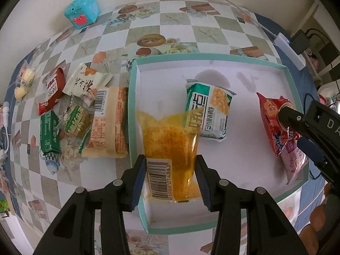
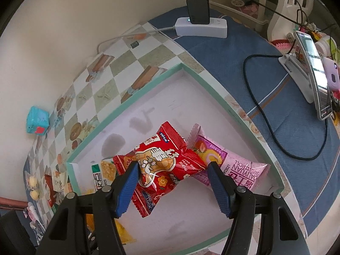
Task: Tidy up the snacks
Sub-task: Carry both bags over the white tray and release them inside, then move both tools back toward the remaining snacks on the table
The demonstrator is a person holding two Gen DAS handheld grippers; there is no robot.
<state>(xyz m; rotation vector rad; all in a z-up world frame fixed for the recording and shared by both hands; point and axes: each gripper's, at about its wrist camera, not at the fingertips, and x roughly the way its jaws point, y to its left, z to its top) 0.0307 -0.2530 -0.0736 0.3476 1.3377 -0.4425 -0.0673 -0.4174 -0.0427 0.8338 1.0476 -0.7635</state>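
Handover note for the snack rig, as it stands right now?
Left gripper: yellow packet between its fingers over the tray; whether the pads press, I cannot tell.
Right gripper: shut on red packet, low in the tray, overlapping the pink Swiss roll packet.
Done: green-and-white packet and pink roll lie in the tray.
Left: release both, then move the pile of packets lying on the table beside the tray.
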